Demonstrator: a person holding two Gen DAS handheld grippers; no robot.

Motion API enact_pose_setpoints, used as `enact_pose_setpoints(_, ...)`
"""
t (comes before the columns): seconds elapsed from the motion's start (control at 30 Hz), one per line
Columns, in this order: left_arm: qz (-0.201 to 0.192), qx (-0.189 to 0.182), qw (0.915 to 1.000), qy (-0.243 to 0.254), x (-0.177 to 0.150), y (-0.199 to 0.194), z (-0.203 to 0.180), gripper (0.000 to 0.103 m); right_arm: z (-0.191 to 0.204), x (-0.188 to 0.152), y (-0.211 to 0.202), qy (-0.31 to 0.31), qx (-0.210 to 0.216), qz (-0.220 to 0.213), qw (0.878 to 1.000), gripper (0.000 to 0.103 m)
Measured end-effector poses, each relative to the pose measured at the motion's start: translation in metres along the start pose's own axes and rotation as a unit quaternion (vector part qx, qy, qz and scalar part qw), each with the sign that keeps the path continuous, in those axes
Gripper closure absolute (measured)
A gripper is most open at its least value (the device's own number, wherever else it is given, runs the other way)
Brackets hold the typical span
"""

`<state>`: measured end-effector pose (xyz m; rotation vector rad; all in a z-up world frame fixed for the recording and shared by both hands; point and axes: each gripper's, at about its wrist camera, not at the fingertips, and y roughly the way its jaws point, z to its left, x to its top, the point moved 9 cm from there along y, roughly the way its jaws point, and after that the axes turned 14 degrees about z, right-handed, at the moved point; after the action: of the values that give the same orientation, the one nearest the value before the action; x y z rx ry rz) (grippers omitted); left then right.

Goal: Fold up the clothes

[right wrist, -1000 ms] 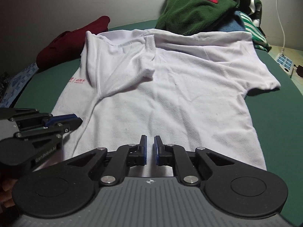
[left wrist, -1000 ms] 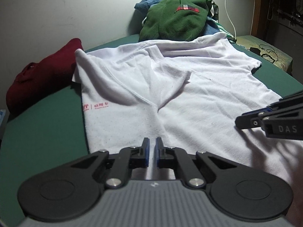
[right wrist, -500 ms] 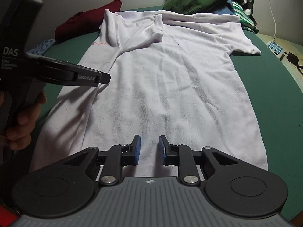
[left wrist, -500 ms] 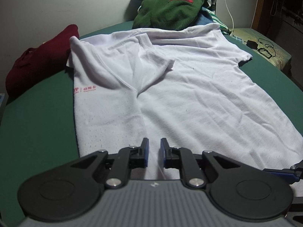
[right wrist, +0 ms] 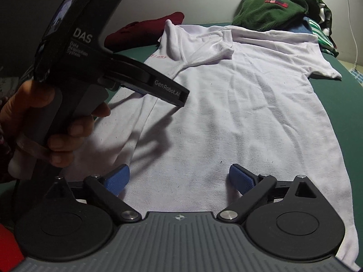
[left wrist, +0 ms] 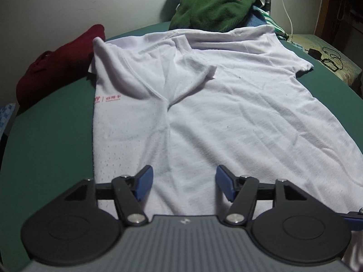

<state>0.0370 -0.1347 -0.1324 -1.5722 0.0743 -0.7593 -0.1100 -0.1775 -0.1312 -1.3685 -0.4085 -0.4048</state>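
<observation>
1. Green tabletop (left wrist: 50, 136), pale wall behind.
2. White t-shirt (left wrist: 238, 117) spread flat on it, left sleeve folded inward over the chest, red print near left edge.
3. Dark red garment (left wrist: 59, 68) at shirt's left shoulder; green sweater (left wrist: 215, 6) on a clothes pile at the collar end.
4. Left gripper (left wrist: 183, 185) jaws wide apart, nothing between them, over the hem.
5. Right gripper (right wrist: 179, 179) also spread wide, empty, over the hem; left gripper's body seen held in hand (right wrist: 52, 124).
</observation>
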Motion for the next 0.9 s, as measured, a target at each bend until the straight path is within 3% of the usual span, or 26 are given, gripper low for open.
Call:
enact_pose_setpoints(0.17, -0.006, 0.008, 0.9999, 0.01, -0.001, 0.003, -0.004, 0.01, 0.001, -0.004, 0.001, -0.01, 0.0, -0.028, 1.0, 0.0)
enact_pose_setpoints(0.2, -0.006, 0.012, 0.9998, 0.012, -0.001, 0.005, -0.004, 0.003, 0.0, -0.005, 0.0, -0.009, -0.001, -0.038, 0.999, 0.001)
enact_pose_setpoints(0.27, -0.002, 0.009, 0.9999, 0.01, 0.0, 0.008, -0.002, 0.001, -0.005, -0.009, -0.005, -0.005, -0.012, -0.061, 0.998, 0.01)
enact_pose_setpoints(0.43, 0.001, -0.011, 0.9999, 0.012, 0.001, 0.01, 0.001, 0.001, -0.044, -0.023, -0.04, 0.06, -0.051, -0.085, 0.993, 0.055)
enact_pose_setpoints(0.63, -0.003, -0.011, 0.9996, 0.024, 0.002, 0.01, -0.002, 0.001, -0.092, -0.044, -0.083, 0.141, -0.097, -0.108, 0.979, 0.046)
enact_pose_setpoints(0.77, -0.004, -0.009, 0.9994, 0.034, 0.004, 0.01, -0.003, 0.001, -0.127, -0.093, -0.099, 0.209, -0.123, -0.065, 0.968, 0.037)
enact_pose_setpoints(0.9, -0.004, -0.009, 0.9991, 0.041, 0.005, 0.01, -0.003, 0.001, -0.13, -0.113, -0.096, 0.234, -0.103, -0.044, 0.966, 0.037)
